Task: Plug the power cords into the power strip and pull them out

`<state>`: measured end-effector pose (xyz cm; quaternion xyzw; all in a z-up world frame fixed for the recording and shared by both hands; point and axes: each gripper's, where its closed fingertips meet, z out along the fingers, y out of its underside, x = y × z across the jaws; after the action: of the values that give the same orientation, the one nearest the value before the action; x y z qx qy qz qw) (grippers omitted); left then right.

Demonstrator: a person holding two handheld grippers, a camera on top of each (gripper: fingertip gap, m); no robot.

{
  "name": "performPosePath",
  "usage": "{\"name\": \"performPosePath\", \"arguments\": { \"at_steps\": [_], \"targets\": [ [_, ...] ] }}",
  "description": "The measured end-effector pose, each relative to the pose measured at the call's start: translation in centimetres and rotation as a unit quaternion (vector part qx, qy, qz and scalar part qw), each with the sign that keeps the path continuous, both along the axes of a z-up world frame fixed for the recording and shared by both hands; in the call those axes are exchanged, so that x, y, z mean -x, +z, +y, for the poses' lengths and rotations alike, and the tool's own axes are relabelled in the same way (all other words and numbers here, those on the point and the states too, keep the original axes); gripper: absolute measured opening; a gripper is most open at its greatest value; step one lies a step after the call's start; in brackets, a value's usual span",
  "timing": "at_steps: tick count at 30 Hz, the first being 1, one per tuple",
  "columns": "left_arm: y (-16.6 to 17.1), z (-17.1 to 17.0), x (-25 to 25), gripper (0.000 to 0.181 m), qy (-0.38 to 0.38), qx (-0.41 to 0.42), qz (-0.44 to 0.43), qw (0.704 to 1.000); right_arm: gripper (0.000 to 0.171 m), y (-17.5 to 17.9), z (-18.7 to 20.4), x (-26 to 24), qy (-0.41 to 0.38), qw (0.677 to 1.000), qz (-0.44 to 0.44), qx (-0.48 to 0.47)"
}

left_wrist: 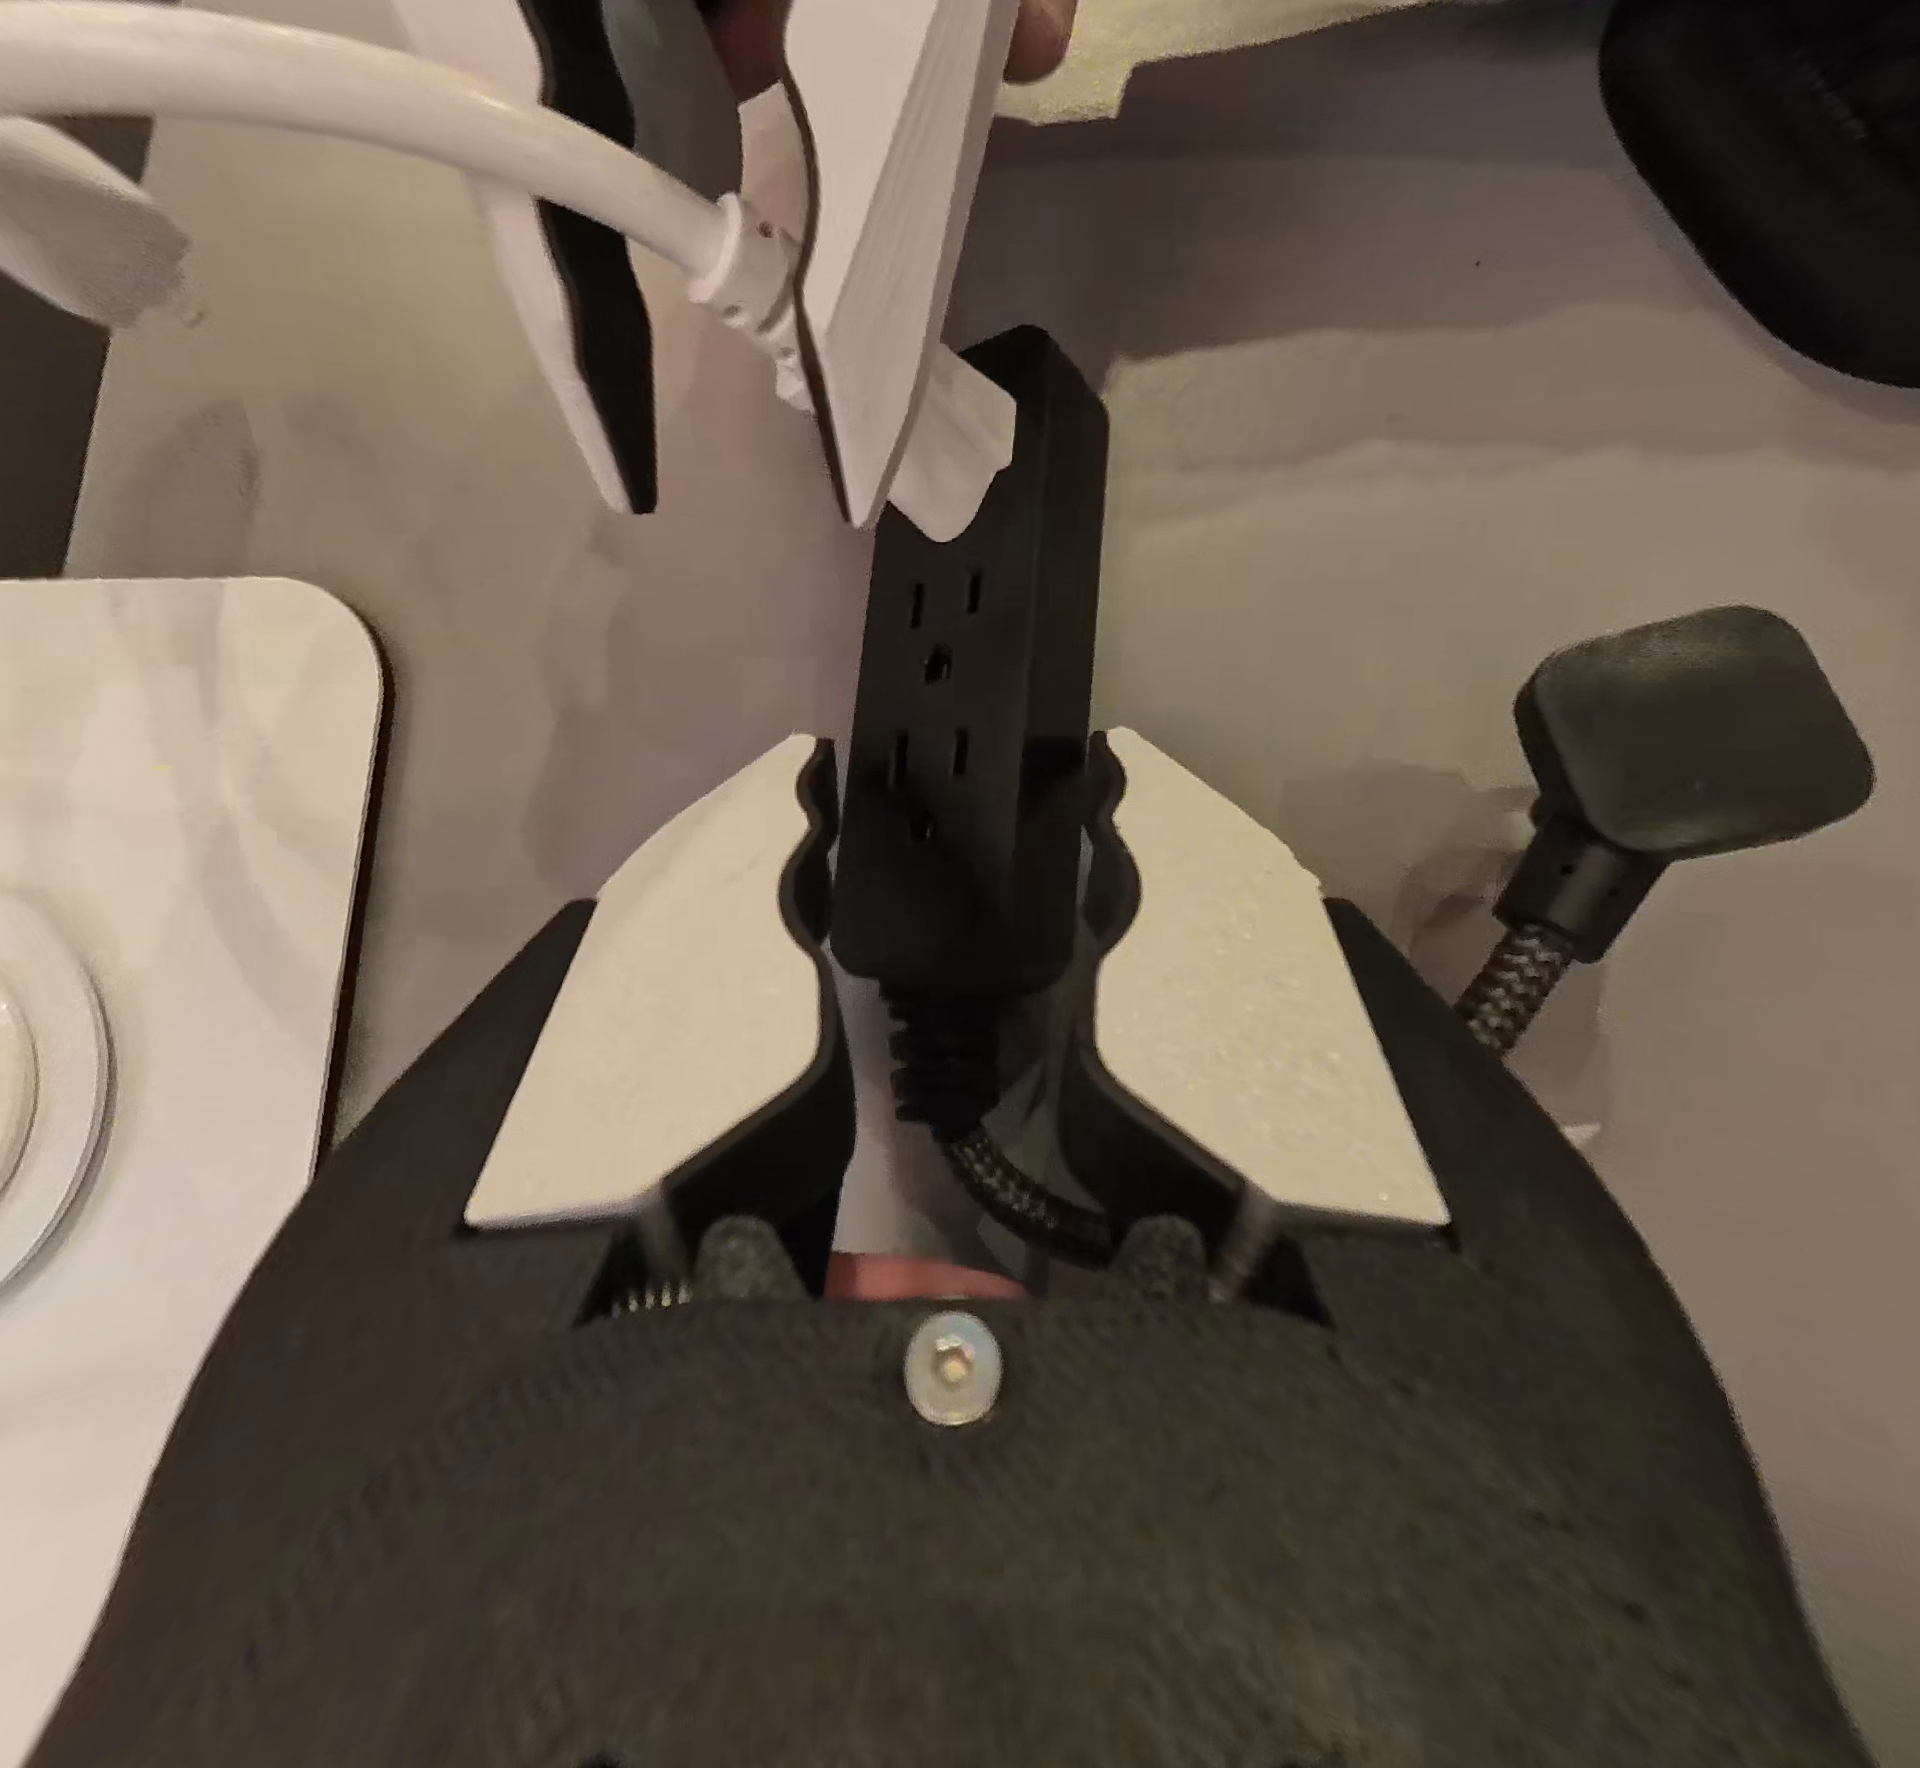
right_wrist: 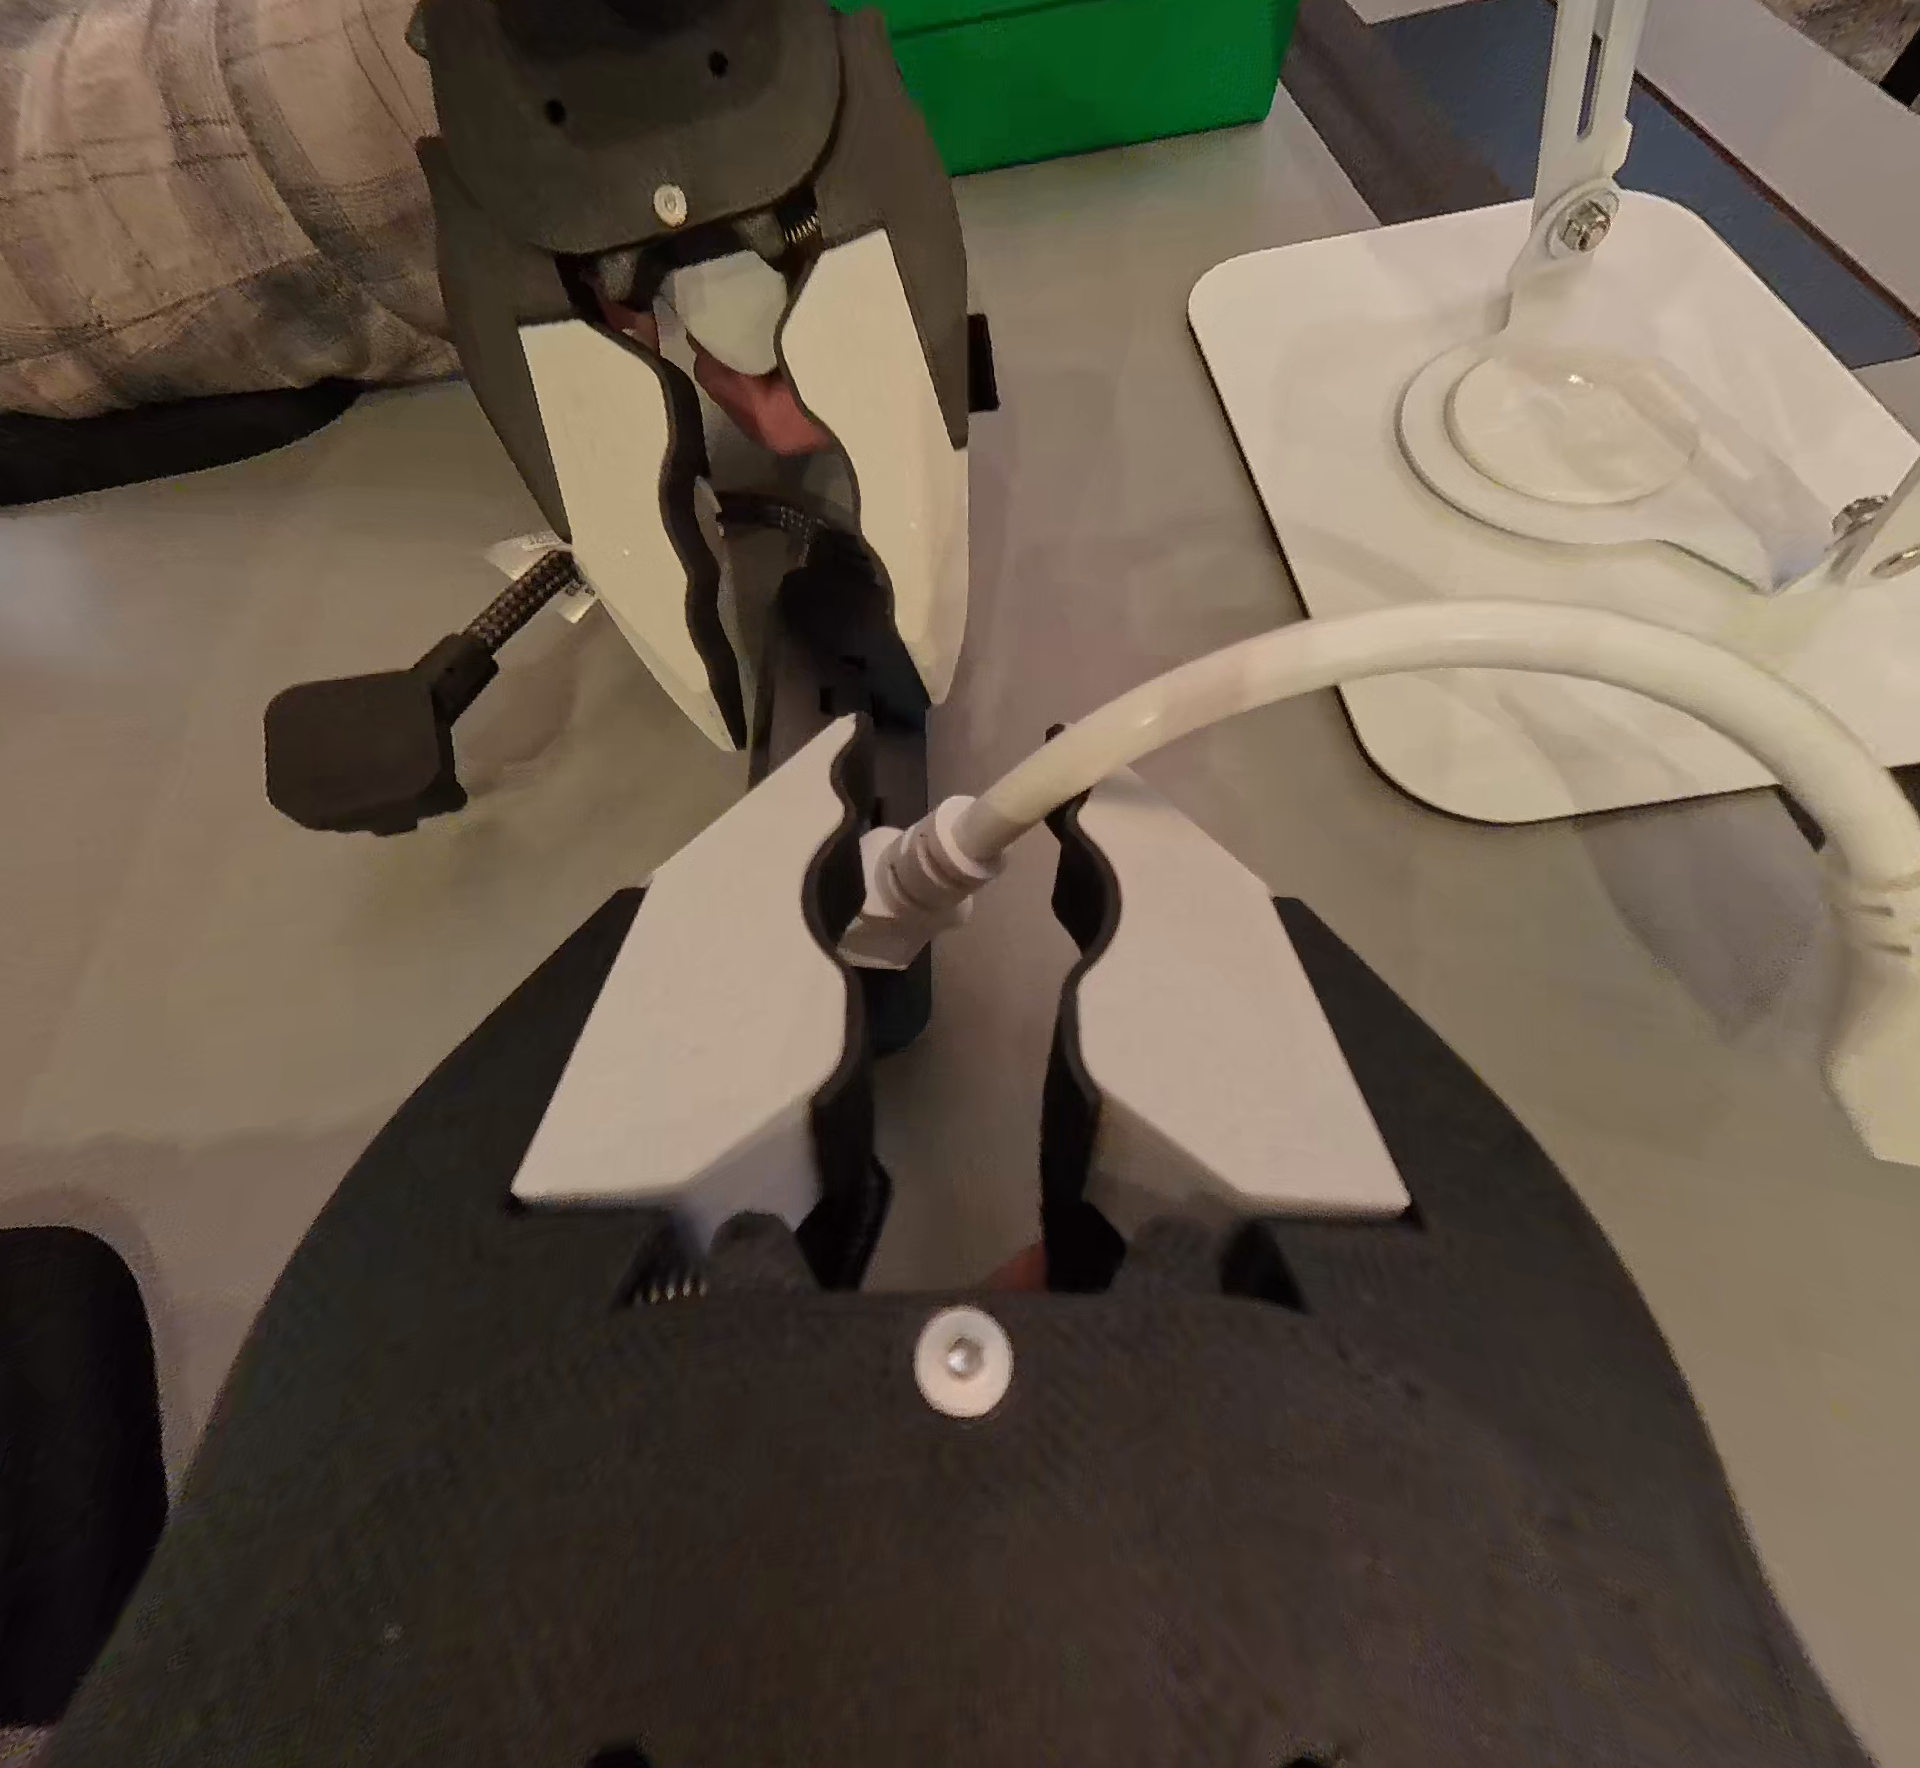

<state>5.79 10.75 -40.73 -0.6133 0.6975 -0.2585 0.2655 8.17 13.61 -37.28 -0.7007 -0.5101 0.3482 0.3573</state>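
two tongs busy: left gripper (left_wrist: 961,819) clamped on black power strip (left_wrist: 977,679), right gripper (right_wrist: 951,845) parted around seated white plug (left_wrist: 951,461); next, probably re-grip and pull straight out.

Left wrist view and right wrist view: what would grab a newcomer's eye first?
The black power strip at centre, clamped near its cord end by the left gripper. At its far end sits a white plug in the end outlet, with the right gripper open around it and its white cord arching off toward a white stand base. A black plug lies loose beside the strip.
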Motion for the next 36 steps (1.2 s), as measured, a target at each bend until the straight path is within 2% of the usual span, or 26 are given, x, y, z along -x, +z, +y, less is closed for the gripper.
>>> {"name": "performPosePath", "arguments": {
  "at_steps": [14,18,23,27,30,33,36],
  "targets": [
    [0.3,0.2,0.4,0.04,0.007,0.004,0.003,1.0,0.044,-0.5,0.1,-0.8,-0.009,1.0,-0.02,0.021],
    [1.5,0.3,0.3,0.041,0.01,-0.002,-0.011,1.0,0.046,-0.1,0.3,-1.3,-0.017,1.0,-0.011,0.017],
    [4.4,0.8,0.7,0.043,0.024,-0.036,-0.027,0.999,0.053,0.1,0.4,-1.5,-0.018,1.0,0.004,0.023],
    [9.5,2.1,0.7,0.031,0.054,-0.135,-0.07,0.987,0.056,0.2,0.7,-2.1,-0.027,1.0,0.003,0.011],
    [13.1,2.3,1.3,0.03,0.075,-0.189,-0.092,0.975,0.055,0.1,0.7,-2.3,-0.026,1.0,0.002,-0.007],
    [15.9,3.6,3.1,0.028,0.12,-0.232,-0.1,0.96,0.055,0.6,0.7,-2.3,-0.023,0.999,0.02,-0.013],
    [16.8,5.6,7.8,0.029,0.176,-0.266,-0.052,0.946,0.054,1.4,0.7,-2.3,-0.023,0.999,0.046,-0.017]
  ]
}}
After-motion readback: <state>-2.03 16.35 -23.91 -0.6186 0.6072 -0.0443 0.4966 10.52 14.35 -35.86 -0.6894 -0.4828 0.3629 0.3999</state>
